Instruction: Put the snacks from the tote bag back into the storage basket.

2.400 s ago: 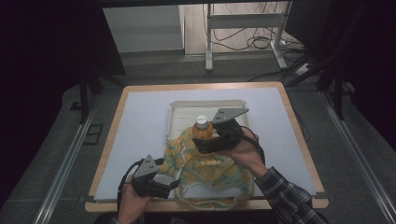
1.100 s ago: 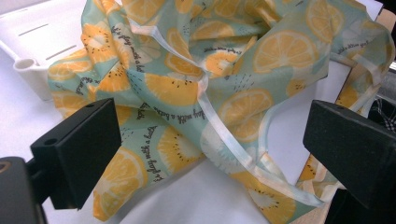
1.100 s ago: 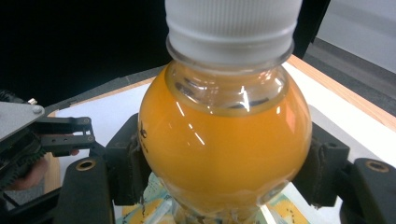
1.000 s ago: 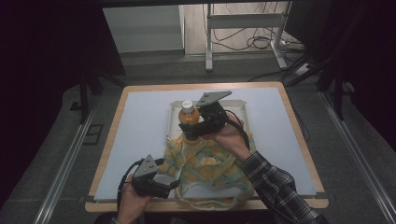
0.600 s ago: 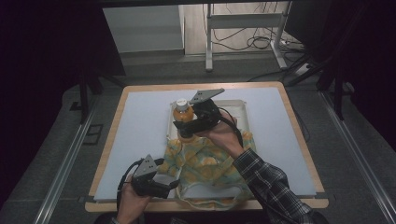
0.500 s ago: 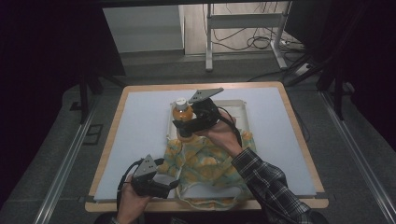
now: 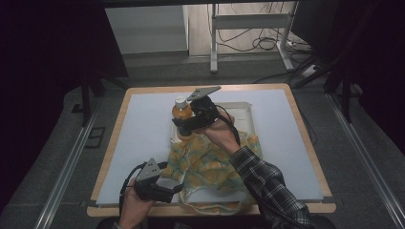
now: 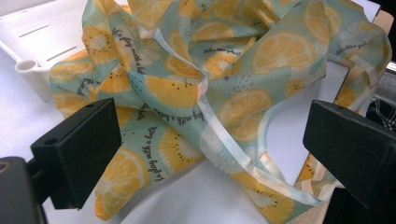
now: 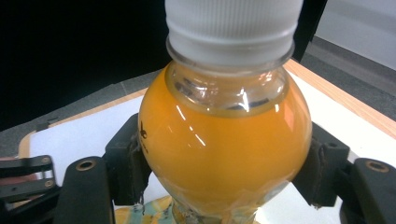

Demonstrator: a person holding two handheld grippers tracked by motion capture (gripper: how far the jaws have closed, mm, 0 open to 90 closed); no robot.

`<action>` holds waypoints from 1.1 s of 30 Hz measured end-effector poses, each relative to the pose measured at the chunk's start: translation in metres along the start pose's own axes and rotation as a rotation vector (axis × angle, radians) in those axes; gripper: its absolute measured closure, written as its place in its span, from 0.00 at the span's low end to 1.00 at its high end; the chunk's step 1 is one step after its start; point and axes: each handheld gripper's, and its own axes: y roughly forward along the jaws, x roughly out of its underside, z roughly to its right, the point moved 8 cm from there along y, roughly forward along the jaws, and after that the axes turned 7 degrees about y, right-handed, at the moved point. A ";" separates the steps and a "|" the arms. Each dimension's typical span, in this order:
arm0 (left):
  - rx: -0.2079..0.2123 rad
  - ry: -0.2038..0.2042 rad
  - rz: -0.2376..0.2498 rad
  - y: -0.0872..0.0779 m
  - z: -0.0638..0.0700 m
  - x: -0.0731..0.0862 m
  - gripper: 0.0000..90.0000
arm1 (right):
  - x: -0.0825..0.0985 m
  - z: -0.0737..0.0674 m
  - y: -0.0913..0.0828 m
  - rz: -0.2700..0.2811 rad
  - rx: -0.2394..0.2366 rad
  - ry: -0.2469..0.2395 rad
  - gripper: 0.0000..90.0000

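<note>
Black claw (image 7: 184,125), grey three-cornered plate (image 7: 203,92), plaid sleeve (image 7: 267,183).

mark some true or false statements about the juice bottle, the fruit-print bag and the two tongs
1. The right tongs are shut on the orange juice bottle. True.
2. The bottle's cap is off. False: a white cap sits on it.
3. The left tongs are clamped on the fruit-print bag. False: the jaws stand open, with the bag's cloth lying between them, unpinched.
4. The bottle is held upright over the left end of the white tray. True.
5. The bag lies flat and folded inside the tray. False: it is crumpled, mostly on the table, with one edge over the tray.
</note>
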 end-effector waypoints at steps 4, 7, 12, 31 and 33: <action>-0.001 0.000 0.000 0.000 -0.001 0.000 0.05 | 0.000 0.005 0.005 0.001 0.008 0.001 0.34; -0.004 0.002 0.002 -0.001 -0.001 0.000 0.05 | 0.002 0.009 0.008 0.003 0.007 0.003 0.34; -0.009 0.001 0.007 0.000 -0.001 0.000 0.05 | 0.005 0.017 0.013 0.010 0.017 0.002 0.34; -0.015 0.008 0.018 -0.001 -0.002 -0.001 0.04 | 0.004 0.036 0.032 0.028 0.040 -0.020 0.34; -0.015 0.007 0.019 -0.001 -0.002 -0.001 0.04 | 0.005 0.038 0.035 0.027 0.039 -0.020 0.34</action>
